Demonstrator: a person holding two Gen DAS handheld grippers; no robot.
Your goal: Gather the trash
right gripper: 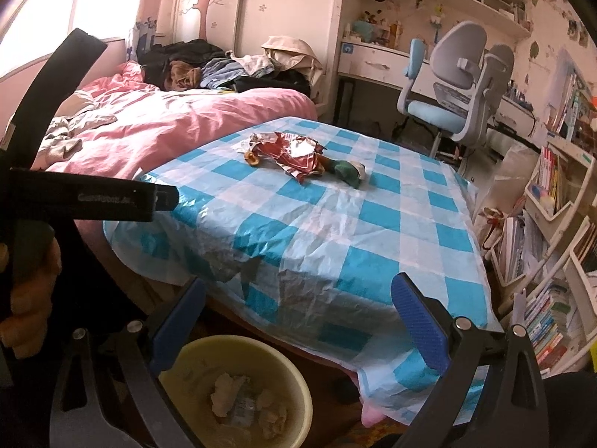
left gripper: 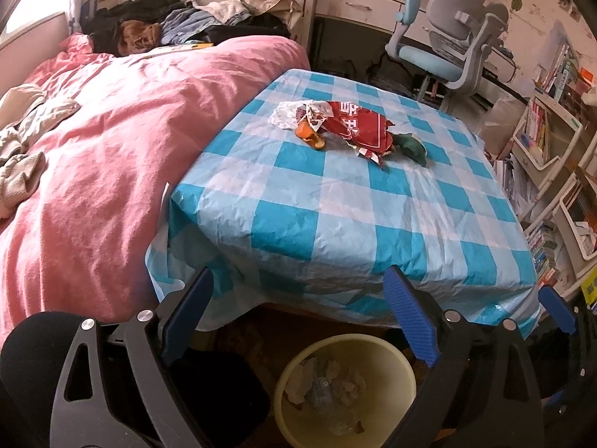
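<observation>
A heap of trash lies far back on the blue checked table [left gripper: 335, 216]: a torn red snack bag [left gripper: 358, 127], a white wrapper [left gripper: 285, 114], an orange peel [left gripper: 309, 135] and a green scrap [left gripper: 412, 146]. The heap also shows in the right wrist view, with the red bag [right gripper: 293, 153] and green scrap [right gripper: 347, 171]. A yellow bin [left gripper: 345, 392] with crumpled paper stands on the floor by the table's near edge, and shows in the right view too [right gripper: 238, 392]. My left gripper [left gripper: 298, 317] is open and empty above the bin. My right gripper [right gripper: 298, 321] is open and empty, also above it.
A bed with a pink quilt [left gripper: 112, 142] runs along the table's left side, clothes piled at its head. A blue-grey desk chair [left gripper: 447, 48] stands behind the table. Bookshelves [left gripper: 552, 171] line the right. The left gripper's body [right gripper: 74, 198] crosses the right view's left side.
</observation>
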